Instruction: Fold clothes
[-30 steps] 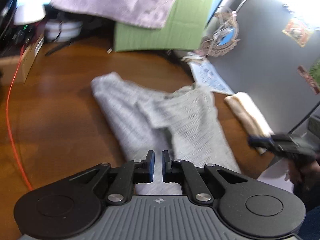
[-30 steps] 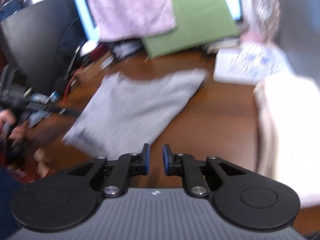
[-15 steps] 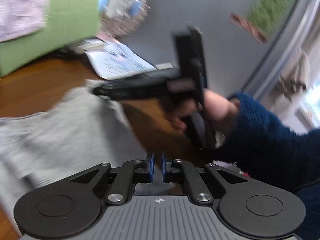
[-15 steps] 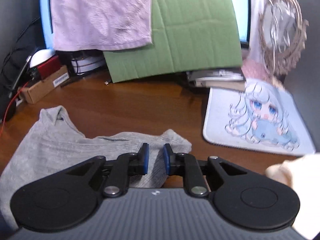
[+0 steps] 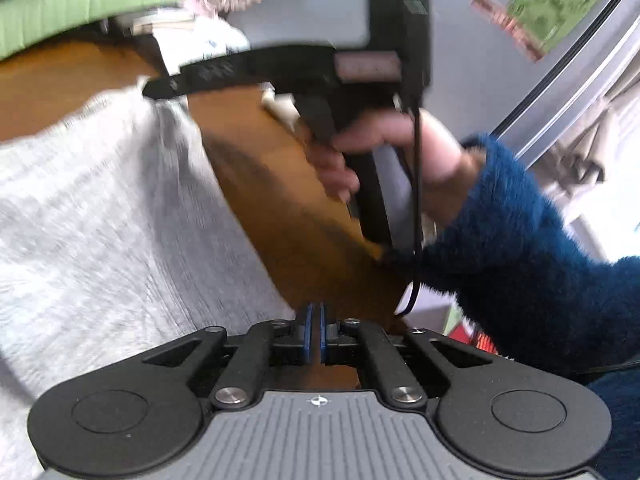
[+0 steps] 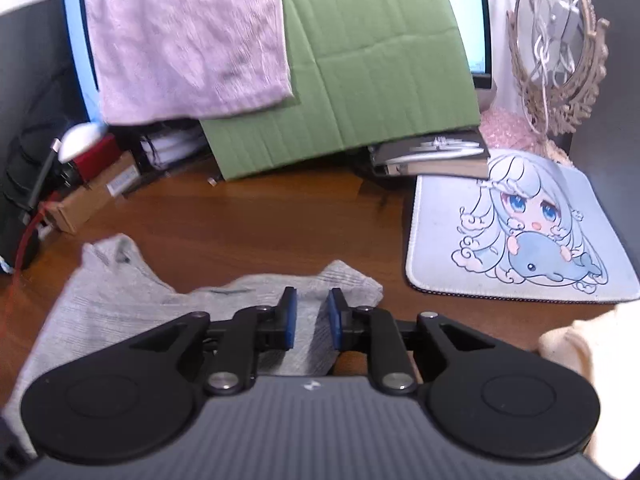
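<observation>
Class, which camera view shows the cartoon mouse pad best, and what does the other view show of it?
The right wrist view: the mouse pad lies whole and sharp on the wooden desk. The left wrist view shows no recognisable pad; that area is blurred behind the other gripper.

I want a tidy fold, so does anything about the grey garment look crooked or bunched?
Yes. In the right wrist view the grey garment lies crumpled on the wooden table: its far edge is wavy, with one corner peaking at the left and another bunched near the right gripper.

Grey knit garment (image 6: 120, 304) flat on desk (image 6: 256, 224)
</observation>
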The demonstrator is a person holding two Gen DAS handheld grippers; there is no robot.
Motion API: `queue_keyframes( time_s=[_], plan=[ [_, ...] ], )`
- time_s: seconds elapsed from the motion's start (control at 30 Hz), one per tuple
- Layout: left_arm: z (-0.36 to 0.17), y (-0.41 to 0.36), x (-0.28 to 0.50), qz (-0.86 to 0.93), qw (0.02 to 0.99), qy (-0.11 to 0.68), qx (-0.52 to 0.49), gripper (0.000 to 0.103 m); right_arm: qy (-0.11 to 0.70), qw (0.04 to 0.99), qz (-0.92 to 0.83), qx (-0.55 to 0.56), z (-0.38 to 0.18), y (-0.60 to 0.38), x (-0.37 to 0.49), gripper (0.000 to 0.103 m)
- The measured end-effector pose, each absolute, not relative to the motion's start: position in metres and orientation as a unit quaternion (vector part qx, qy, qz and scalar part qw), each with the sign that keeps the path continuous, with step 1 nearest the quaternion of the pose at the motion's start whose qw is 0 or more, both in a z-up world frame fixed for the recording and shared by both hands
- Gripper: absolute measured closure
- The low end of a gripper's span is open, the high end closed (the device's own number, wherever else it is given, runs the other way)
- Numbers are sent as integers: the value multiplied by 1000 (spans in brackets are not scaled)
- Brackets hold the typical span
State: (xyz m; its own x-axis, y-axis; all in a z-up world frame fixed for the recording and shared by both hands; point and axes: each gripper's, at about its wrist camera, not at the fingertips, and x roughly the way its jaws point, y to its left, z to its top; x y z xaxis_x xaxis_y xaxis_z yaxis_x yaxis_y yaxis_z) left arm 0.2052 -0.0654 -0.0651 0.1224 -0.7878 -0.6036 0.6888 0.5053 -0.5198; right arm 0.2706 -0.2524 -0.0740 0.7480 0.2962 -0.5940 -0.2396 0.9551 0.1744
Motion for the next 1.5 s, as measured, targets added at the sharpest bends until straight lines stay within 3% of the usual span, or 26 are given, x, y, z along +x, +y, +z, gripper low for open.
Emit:
queue_keyframes(
  time_s=[0.07,0.13,0.23,0.3,0.4,0.43,0.5,0.63,0.83,1.03,1.17,1.27,1.5],
  plan=[
    [-54,-51,200,-494,758,421,-64,97,317,935,151,49,-65,-253,260,72],
    [-46,-34,196,-480,773,408,-73,83,309,937,160,43,-57,-250,244,70],
    [-35,0,197,-440,802,393,-91,65,298,939,170,22,-46,-243,216,47],
    [-29,23,199,-404,825,381,-100,58,289,939,185,5,-40,-238,196,25],
    [-22,48,202,-350,856,368,-98,43,301,932,196,-44,-37,-230,175,19],
    [-20,54,203,-333,863,368,-90,43,312,928,195,-55,-36,-229,171,16],
    [-14,62,203,-306,873,375,-63,42,325,925,184,-73,-33,-227,162,0],
    [-15,59,204,-253,878,407,-1,36,320,923,182,-108,-27,-223,140,0],
    [-25,62,208,-218,864,453,19,36,342,908,172,-172,-35,-206,122,0],
    [-23,63,206,-177,878,443,50,37,369,893,176,-186,-40,-188,114,0],
    [-19,54,208,-175,878,437,86,40,330,907,195,-174,-44,-172,100,0],
    [-14,48,211,-151,892,418,87,40,308,912,212,-165,-48,-160,95,7],
    [1,65,241,-192,884,422,-58,64,311,914,228,-126,-48,-140,108,12]
  ],
)
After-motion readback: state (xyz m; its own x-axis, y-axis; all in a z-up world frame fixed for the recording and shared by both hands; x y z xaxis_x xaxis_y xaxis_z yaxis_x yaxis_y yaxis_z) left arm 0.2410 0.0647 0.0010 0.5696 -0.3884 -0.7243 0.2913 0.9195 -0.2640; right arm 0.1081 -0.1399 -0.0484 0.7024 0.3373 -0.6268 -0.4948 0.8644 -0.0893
